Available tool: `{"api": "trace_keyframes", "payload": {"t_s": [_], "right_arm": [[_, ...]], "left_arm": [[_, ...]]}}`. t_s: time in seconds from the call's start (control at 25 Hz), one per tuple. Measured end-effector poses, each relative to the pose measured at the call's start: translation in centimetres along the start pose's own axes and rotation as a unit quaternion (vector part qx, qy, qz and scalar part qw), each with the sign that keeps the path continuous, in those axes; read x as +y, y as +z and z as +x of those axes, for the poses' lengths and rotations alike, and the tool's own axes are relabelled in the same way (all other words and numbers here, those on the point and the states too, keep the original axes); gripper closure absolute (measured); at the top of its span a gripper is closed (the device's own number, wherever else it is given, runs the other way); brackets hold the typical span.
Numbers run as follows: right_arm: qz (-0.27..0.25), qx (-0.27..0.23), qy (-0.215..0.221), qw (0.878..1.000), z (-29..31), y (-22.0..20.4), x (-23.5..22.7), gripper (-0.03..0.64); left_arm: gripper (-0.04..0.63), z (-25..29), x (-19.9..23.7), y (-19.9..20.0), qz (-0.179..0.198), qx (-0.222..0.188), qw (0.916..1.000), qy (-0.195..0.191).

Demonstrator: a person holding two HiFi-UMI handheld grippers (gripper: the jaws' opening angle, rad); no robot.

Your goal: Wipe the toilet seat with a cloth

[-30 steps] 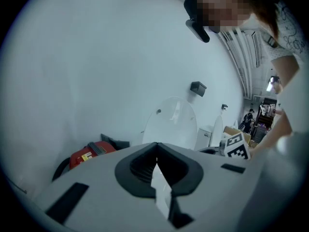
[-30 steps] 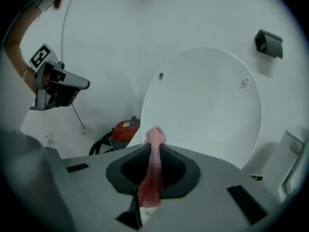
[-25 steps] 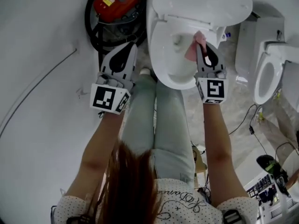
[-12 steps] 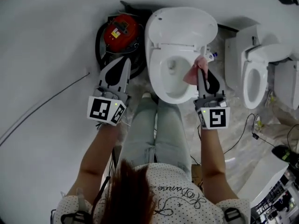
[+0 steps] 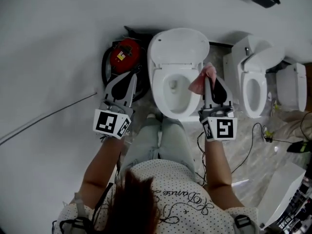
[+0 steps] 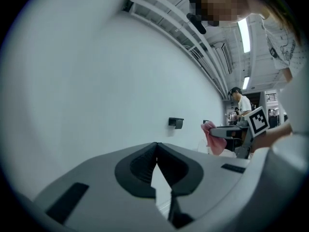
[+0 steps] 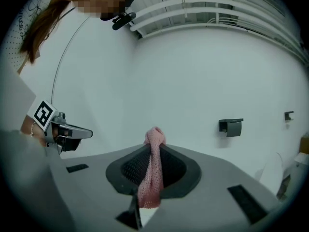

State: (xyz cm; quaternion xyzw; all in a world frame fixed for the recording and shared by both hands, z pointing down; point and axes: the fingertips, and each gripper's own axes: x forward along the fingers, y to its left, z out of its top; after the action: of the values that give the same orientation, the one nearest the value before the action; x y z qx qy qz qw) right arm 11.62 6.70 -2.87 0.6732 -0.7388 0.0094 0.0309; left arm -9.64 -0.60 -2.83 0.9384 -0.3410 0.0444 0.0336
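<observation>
A: Gripping what, the right gripper (image 5: 208,78)?

B: Pink cloth (image 5: 199,83). Jaws are clamped on it, pinching it into a narrow strip.

A: Long axis?

B: In the right gripper view it runs along the seam btw the two jaws. A bunched end pokes up past the tips, and the rest trails down the seam toward the camera. From the head view the bunched end points fwd, toward the raised lid (image 5: 178,45) and the wall.

A: Where vs. the toilet seat (image 5: 159,89)?

B: Over its right rim, near the hinge end. Can't tell if it touches. The right gripper view shows it against the white wall.

A: Left gripper (image 5: 131,76)?

B: Jaws closed tip to tip, nothing btw them. It's left of the bowl, in front of the red vacuum (image 5: 123,55), well apart from the cloth.

A: Anything else?

B: A 2nd toilet (image 5: 253,84) off to the right, and cables on the floor (image 5: 253,145).
</observation>
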Motion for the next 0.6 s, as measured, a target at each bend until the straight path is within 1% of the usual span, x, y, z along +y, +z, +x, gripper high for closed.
{"api": "trace_keyframes", "payload": {"t_s": [0.28, 0.44, 0.6], "right_arm": [[0.003, -0.008, 0.001, 1.000, -2.1, 3.1, 1.7, 0.557], [0.008, -0.010, -0.011, 1.000, -3.3, 4.1, 2.3, 0.555], [0.017, -0.027, -0.017, 0.999, -4.6, 5.6, 3.0, 0.555]], "left_arm": [[0.591, -2.2, -1.3, 2.3, 0.011, -0.016, 0.9998, -0.008], [0.591, -3.0, -2.2, 3.5, 0.028, -0.022, 0.9993, -0.013], [0.591, -3.6, -2.5, 4.6, 0.028, -0.028, 0.9991, -0.012]]}}
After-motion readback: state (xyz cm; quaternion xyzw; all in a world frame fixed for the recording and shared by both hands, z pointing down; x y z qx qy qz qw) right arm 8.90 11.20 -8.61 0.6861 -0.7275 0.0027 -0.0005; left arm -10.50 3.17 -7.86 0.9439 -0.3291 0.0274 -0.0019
